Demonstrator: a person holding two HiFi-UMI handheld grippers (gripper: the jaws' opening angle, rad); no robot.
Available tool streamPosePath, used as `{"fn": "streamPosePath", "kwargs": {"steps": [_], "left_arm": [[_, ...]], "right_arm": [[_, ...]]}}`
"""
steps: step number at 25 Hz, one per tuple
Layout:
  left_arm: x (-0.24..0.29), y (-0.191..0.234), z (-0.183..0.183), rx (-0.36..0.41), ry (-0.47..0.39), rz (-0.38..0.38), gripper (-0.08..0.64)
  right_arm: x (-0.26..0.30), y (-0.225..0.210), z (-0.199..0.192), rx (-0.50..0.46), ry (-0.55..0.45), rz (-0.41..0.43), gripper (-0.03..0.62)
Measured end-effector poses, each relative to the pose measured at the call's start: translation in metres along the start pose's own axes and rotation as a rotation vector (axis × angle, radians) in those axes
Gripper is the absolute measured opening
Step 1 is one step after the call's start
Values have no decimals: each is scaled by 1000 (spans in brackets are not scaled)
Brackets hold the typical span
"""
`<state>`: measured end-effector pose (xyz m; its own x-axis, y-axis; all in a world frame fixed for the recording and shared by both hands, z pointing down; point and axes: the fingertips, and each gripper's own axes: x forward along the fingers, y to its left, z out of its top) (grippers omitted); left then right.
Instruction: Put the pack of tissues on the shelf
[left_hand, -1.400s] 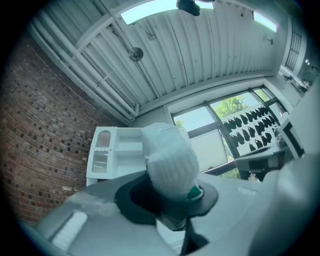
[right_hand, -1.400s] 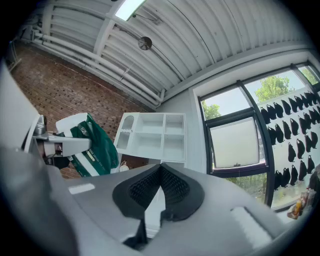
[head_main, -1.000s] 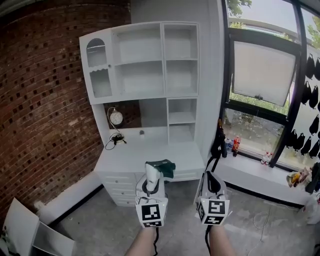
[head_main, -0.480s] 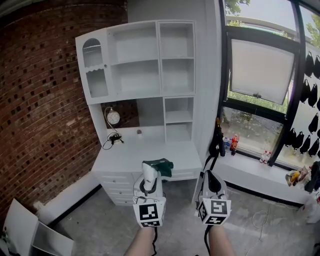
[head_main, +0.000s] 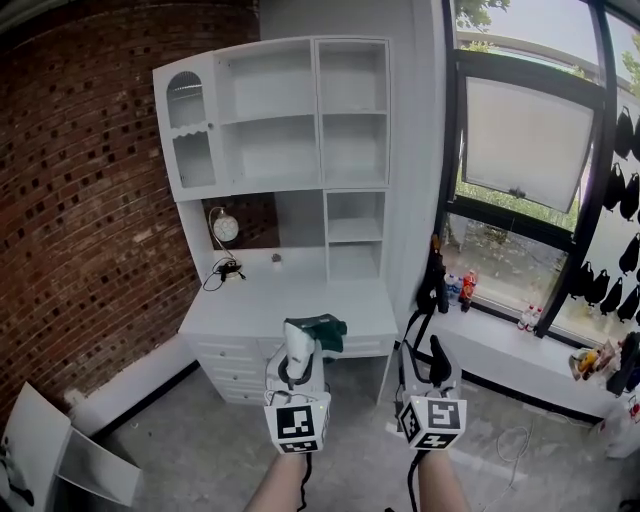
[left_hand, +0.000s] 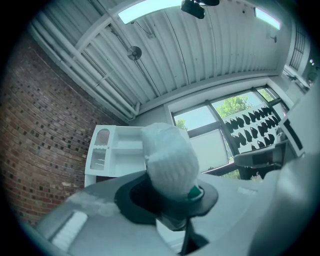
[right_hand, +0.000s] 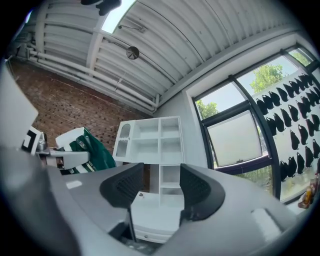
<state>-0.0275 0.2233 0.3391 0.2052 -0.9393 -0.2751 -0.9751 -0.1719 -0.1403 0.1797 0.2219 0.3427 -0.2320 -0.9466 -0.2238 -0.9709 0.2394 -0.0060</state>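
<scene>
Filling the middle of the left gripper view, the crinkled white-and-green plastic pack of tissues (left_hand: 169, 162) covers much of the dark pads (left_hand: 131, 200) clamped on it. The left gripper (head_main: 303, 352) holds it upright in the air, short of the white shelf unit (head_main: 290, 120). Just beside it, the right gripper (head_main: 430, 358) points the same way, jaws opening, nothing between them. Both forearms (head_main: 283, 490) are cut off at the head view's bottom edge.

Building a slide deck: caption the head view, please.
Left gripper holds the pack of tissues before the white shelf unit; the empty right gripper is opening its jaws.
</scene>
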Motion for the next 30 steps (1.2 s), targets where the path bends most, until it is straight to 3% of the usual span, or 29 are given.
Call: {"fn": "streamPosePath", "kwargs": {"steps": [6, 14, 30], "left_arm": [[-9, -7, -1, 10, 18, 23, 98], [-5, 16, -19, 4, 46, 36, 98], [82, 92, -28, -76, -33, -36, 98]], "right_arm": [[-5, -12, -4, 32, 12, 20, 224], [10, -2, -24, 52, 39, 19, 224], [100, 30, -22, 21, -9, -72, 223]]}}
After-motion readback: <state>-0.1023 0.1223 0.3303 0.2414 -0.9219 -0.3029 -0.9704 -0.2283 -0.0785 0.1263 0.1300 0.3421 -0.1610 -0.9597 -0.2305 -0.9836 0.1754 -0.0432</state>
